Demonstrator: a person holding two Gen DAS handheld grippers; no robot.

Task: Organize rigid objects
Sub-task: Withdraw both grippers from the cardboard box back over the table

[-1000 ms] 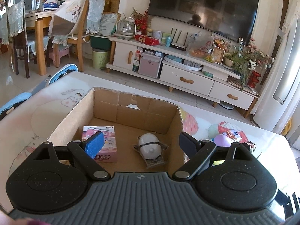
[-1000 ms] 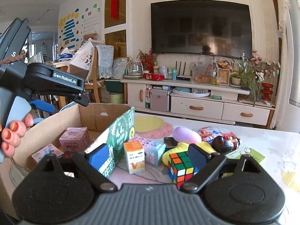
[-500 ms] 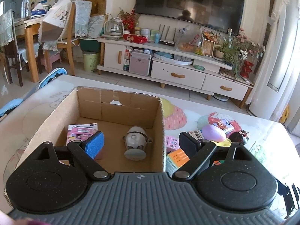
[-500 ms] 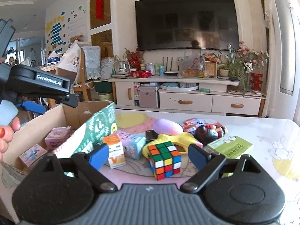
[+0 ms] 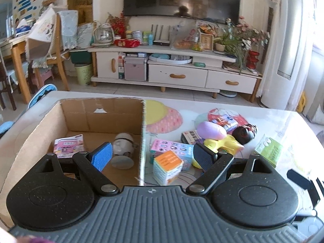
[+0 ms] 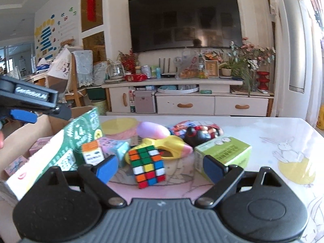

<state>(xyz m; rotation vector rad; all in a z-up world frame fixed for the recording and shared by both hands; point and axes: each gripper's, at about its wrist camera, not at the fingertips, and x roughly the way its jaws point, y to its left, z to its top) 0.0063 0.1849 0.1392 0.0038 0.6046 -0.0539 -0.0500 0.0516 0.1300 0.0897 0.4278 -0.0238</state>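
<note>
Left claw point(image 5: 150, 156) wide open, empty | right claw point(image 6: 160, 167) same, before cube point(image 6: 147, 166) | box point(image 5: 101, 111) seemingly part-filled

Left claw point(image 5: 150, 157) agape over cardboard box point(image 5: 38, 129)

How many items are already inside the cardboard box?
3: a pink carton at the left, a white round toy by the right wall, and a flat pink-blue packet at the near end, seen only in the right wrist view. The left tool may hide more.
</note>
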